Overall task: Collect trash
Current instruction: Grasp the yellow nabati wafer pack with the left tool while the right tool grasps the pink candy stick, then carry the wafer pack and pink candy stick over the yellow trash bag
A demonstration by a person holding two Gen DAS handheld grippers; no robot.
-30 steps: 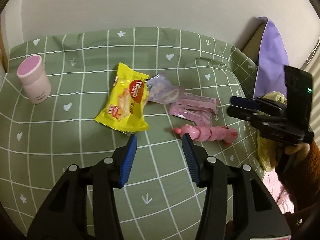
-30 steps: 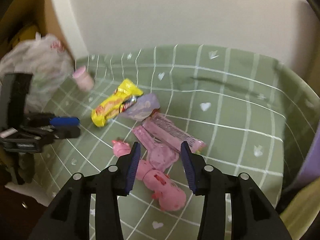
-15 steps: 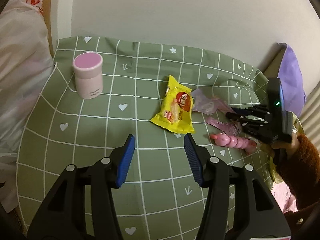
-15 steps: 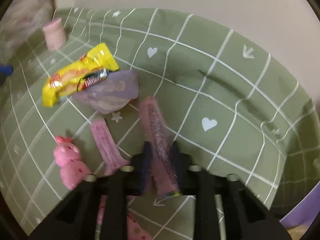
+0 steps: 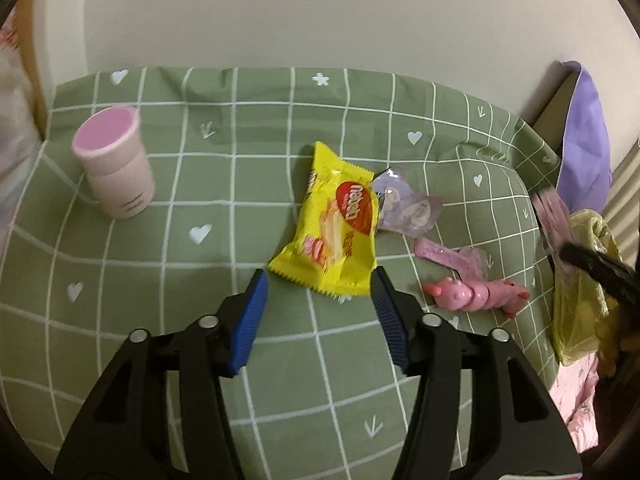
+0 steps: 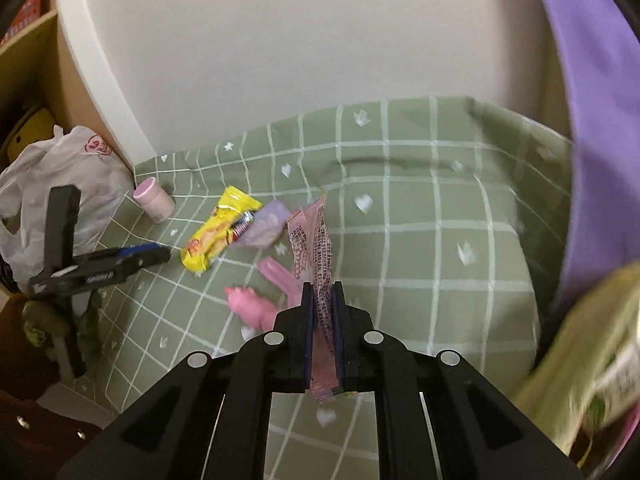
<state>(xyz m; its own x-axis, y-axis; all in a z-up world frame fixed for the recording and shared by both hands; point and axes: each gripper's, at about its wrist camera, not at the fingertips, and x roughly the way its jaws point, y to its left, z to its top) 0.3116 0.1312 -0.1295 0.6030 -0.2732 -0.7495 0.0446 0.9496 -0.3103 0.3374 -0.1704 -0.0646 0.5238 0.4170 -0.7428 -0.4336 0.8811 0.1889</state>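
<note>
Right wrist view: the right claw is closing, its pads pinching a pink wrapper that stands up from between them, lifted off the green checked surface. Left wrist view: the left claw is opening, nothing between its pads, tips just near of the yellow packet. A purple wrapper, a second pink wrapper and a pink toy lie right of the packet; a pink cup stands far left.

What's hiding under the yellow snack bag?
The yellow snack bag lies over one edge of a pale purple wrapper, which pokes out beside it. Otherwise only the green checked cloth shows around it. Anything beneath the bag's middle is covered.
</note>
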